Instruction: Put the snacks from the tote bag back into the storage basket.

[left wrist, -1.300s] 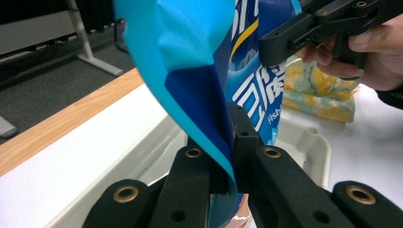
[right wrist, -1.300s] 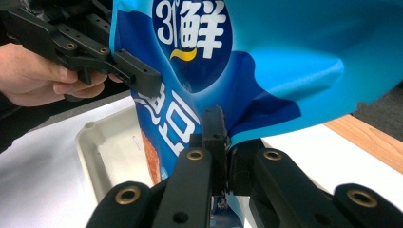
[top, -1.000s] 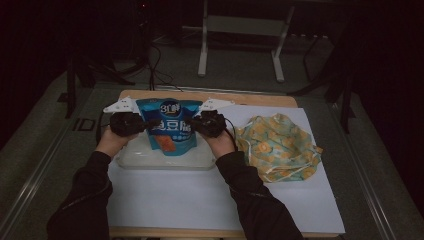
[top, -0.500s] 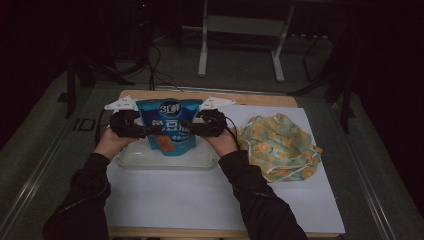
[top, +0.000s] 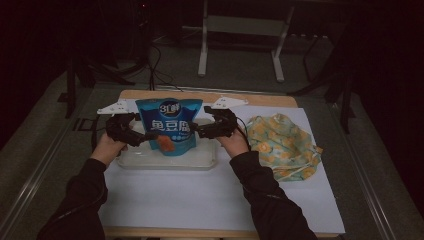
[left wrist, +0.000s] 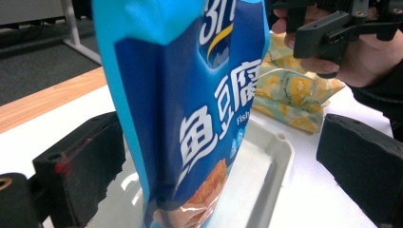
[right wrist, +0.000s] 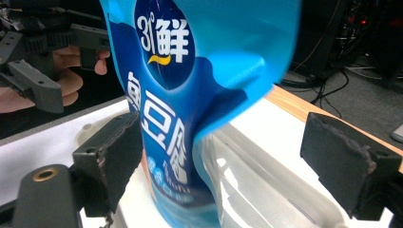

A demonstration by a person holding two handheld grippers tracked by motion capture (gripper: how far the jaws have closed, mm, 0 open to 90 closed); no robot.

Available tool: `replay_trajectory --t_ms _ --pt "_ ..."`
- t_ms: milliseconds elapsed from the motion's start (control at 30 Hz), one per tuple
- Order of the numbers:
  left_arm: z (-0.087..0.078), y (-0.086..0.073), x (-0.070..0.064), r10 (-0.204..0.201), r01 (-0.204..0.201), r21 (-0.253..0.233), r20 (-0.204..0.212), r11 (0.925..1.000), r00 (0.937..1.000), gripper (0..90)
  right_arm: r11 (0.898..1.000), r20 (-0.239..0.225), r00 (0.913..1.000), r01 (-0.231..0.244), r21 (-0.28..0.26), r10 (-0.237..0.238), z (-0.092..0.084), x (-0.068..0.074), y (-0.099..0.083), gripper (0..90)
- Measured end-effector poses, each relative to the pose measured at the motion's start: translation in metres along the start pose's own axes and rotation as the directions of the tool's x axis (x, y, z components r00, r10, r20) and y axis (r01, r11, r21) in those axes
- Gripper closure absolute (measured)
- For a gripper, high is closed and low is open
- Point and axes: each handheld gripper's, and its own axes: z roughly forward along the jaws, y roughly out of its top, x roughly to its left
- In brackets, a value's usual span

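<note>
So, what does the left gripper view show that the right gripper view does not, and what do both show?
The left gripper view alone has the yellow patterned cloth lying on the white sheet, and the right claw in the person's hand.

The right gripper view alone has the full round logo at the top of the blue bag, the left claw farther off, and cables on the floor past the wooden table edge.

Both show the blue bag standing upright in the clear tray, between their own open black jaws.
</note>
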Motion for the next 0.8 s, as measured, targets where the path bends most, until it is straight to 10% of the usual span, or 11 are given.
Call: replay_trajectory --t_ms 800 --pt "-0.033 -0.036 -0.026 -0.029 0.028 -0.027 -0.04 0.9992 0.9988 3.2 0.999 0.045 0.9986 0.026 0.024 -0.027 -0.076 -0.017 -0.027 14.7"
